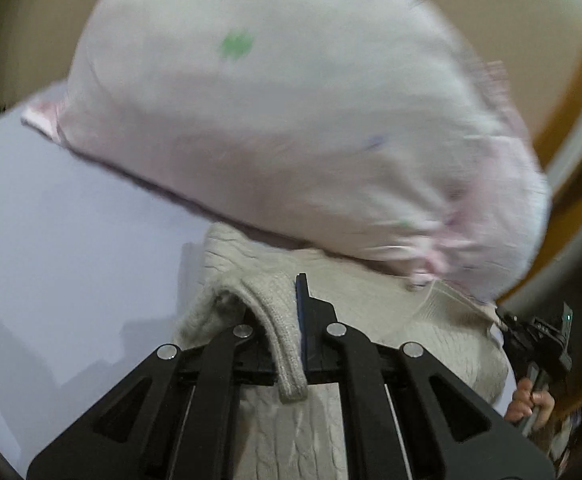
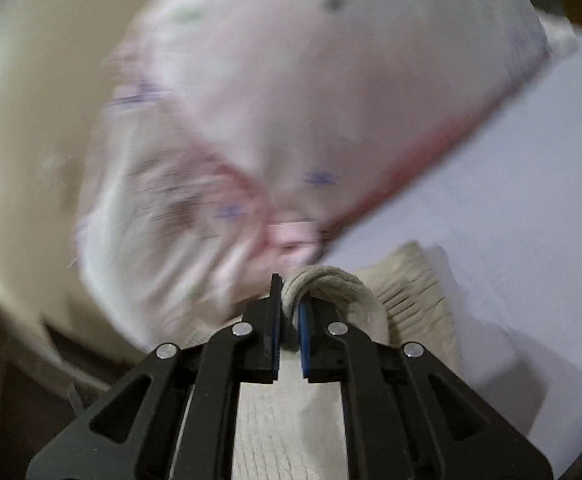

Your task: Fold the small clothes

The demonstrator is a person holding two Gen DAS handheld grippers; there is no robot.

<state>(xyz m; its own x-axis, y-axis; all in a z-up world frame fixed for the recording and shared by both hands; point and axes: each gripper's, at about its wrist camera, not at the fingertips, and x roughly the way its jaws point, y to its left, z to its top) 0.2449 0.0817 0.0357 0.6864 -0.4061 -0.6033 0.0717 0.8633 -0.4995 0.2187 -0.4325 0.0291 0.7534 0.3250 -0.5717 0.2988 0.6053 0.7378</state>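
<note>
Both claws are clenched on the beige knit garment point(image 1: 371, 320): the left claw point(image 1: 287, 320) pinches a ribbed edge, the right claw point(image 2: 289, 312) grips a rolled fold; the knit hangs over the white tabletop point(image 1: 71, 260), with a blurred pale pink garment point(image 1: 271, 120) just beyond

White tabletop point(image 1: 71, 240) w/ soft grey shadows, also lower right in right-wrist view point(image 2: 511, 200); cream curved surface point(image 2: 31, 120) beyond its edge, bright glare at left; orange-brown wood panel point(image 1: 571, 92) upper right in left-wrist view; bkgd blurred, dim indoor light.
</note>
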